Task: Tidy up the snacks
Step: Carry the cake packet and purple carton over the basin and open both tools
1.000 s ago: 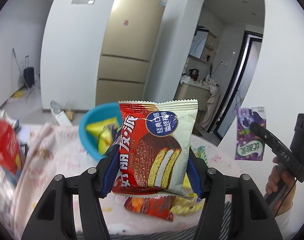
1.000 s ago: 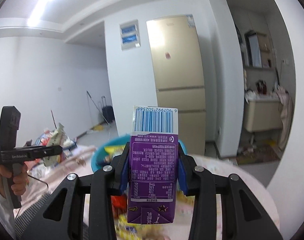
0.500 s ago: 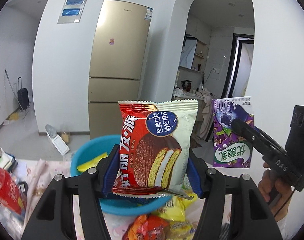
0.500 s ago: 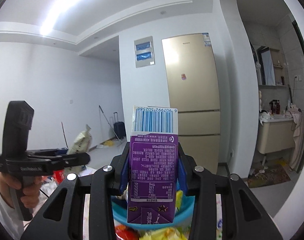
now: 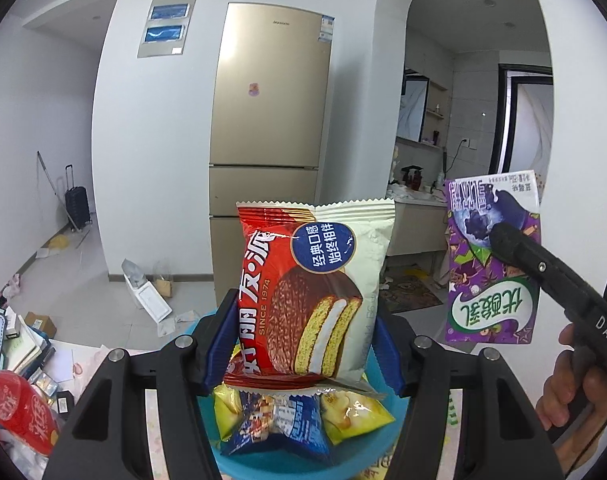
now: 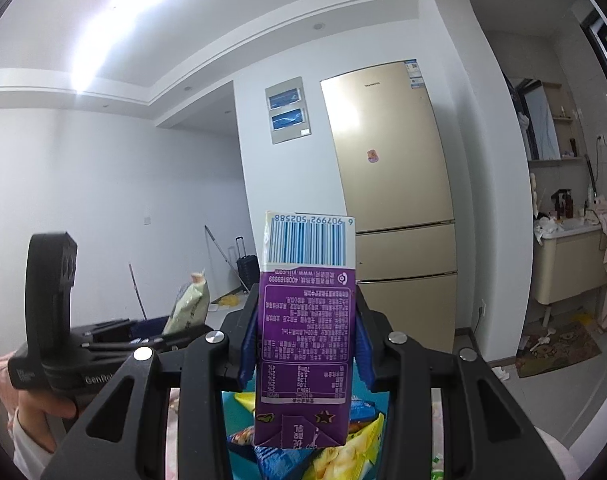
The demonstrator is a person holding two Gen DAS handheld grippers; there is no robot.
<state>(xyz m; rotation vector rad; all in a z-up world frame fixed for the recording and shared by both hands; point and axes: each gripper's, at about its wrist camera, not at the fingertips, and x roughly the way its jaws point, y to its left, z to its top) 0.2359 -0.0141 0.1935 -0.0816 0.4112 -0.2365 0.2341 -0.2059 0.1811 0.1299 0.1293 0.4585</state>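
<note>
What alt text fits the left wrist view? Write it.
The left gripper holds a red chocolate pie packet above a blue bowl of snacks. To its right, the right gripper grips a purple drink carton.

Open air above blue basin (image 5: 399, 410), snack packets (image 5: 279, 420) heaped inside (table clutter (image 5: 19, 412) leftward)

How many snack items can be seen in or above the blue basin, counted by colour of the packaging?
Red and cream: 1, chocolate pie packet in the left gripper
Purple: 1, milk carton in the right gripper
Yellow: 2, packets in the basin
Blue: 1, packet
Total: 5
</note>
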